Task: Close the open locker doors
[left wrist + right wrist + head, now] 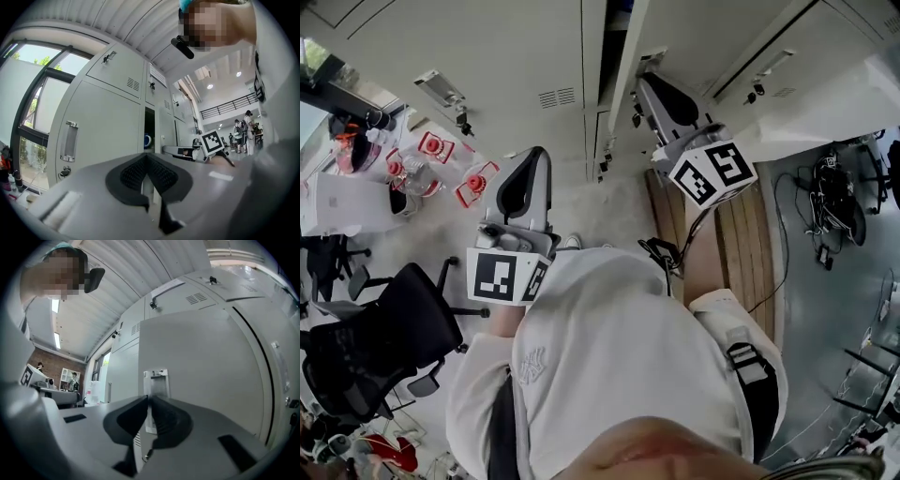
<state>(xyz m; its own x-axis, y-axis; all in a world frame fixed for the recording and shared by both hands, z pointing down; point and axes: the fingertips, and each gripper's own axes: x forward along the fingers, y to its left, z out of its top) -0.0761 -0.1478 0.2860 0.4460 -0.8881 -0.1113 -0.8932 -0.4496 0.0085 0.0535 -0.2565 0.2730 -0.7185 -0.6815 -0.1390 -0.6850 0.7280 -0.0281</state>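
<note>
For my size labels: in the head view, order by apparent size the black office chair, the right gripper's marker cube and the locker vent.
1. black office chair
2. marker cube, enlarged by nearness
3. locker vent

Grey left tool (538, 155), grey right tool (646, 84), white shirt (619, 356), black strap (762, 394)

The open locker door (201, 362) blocks the way straight ahead of the right gripper (148, 400), with its handle (157, 380) just past the closed jaws. Ahead of the left gripper (146, 158), the dark locker opening (149, 131) is unblocked. An office chair (389, 333) crowds the floor at left
</note>
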